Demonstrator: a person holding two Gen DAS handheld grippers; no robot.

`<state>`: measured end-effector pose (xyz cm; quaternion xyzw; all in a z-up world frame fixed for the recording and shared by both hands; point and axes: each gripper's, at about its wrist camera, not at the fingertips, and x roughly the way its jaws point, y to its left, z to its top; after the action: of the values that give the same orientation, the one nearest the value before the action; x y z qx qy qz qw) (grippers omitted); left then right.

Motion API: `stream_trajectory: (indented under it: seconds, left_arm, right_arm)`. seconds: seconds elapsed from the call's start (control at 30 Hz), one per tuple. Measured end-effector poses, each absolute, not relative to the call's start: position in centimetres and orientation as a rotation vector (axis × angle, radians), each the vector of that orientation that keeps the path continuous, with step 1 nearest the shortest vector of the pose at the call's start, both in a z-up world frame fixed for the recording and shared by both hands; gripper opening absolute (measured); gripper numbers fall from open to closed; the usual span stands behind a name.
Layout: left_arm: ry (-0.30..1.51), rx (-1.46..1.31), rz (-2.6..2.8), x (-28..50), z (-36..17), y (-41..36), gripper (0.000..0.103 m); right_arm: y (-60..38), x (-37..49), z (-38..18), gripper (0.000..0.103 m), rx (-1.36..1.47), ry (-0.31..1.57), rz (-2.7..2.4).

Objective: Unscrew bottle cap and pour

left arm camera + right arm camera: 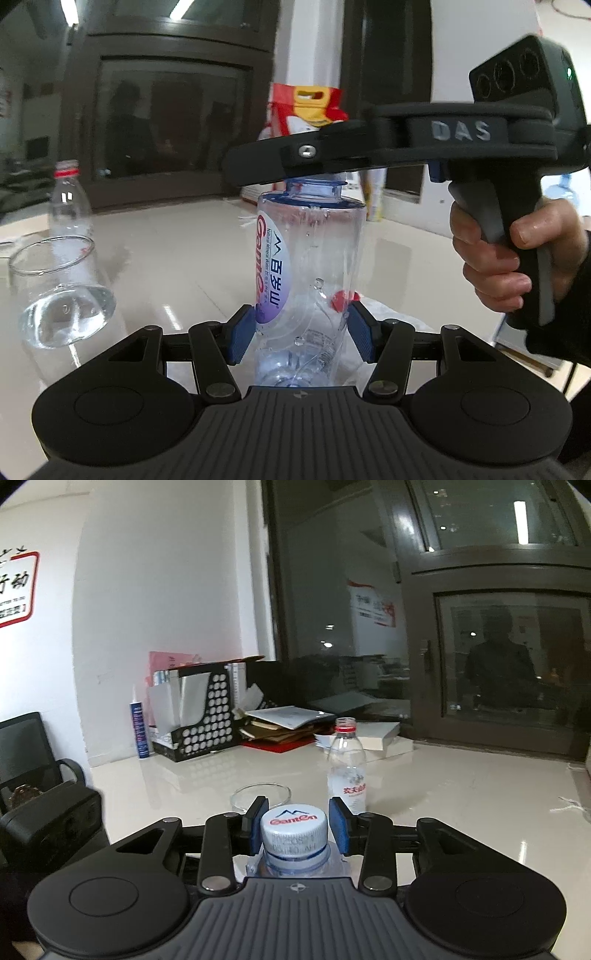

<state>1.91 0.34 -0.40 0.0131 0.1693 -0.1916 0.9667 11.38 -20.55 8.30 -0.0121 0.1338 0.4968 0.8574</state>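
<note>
- Surface (192, 251): a glossy pale top that carries all the items; a dark-framed glass door stands at its far edge.
- Left hand-held gripper (301, 330): closed on the lower body of the water bottle, one blue pad pressed against each side.
- Right hand-held gripper (298, 827): set level over the top of the water bottle, held from the right by a hand (517, 258) on its grey handle. The blue pads flank the cap; the left pad sits at the cap's edge and a narrow gap shows at the right pad, so the pads are not pressing the cap.
- Water bottle (310, 266): clear, upright, with a pink and white label, standing on the near part of the surface between the left pads; droplets cling inside its wall.
- Second bottle (346, 768): clear, uncapped, with a red neck ring, standing farther back, to the right of the glass.
- Glass (55, 295): a clear tumbler to the left of the water bottle, with some clear liquid at its bottom.
- Cap (294, 830): white with a printed logo, seated on the water bottle's neck between the right pads.
</note>
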Motion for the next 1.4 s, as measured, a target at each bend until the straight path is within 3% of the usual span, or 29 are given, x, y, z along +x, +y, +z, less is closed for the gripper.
stream_trajectory:
  seconds: [0.4,0.67,1.4]
  left_arm:
    - [0.298,-0.004,-0.172,0.9,-0.6,-3.0,0.058]
    - [0.279,-0.012,-0.102,-0.2,-0.9,-4.3,0.058]
    - [0.321,0.002,-0.351,1.1,-0.6,-0.4,0.056]
  right_arm:
    - [-19.0,9.7,8.4,0.04,-0.059,0.243,0.871]
    - [-18.4,9.0,8.1,0.034,-0.075,0.236,0.83]
    - [-19.3,9.8,8.3,0.033,-0.081,0.221,0.981]
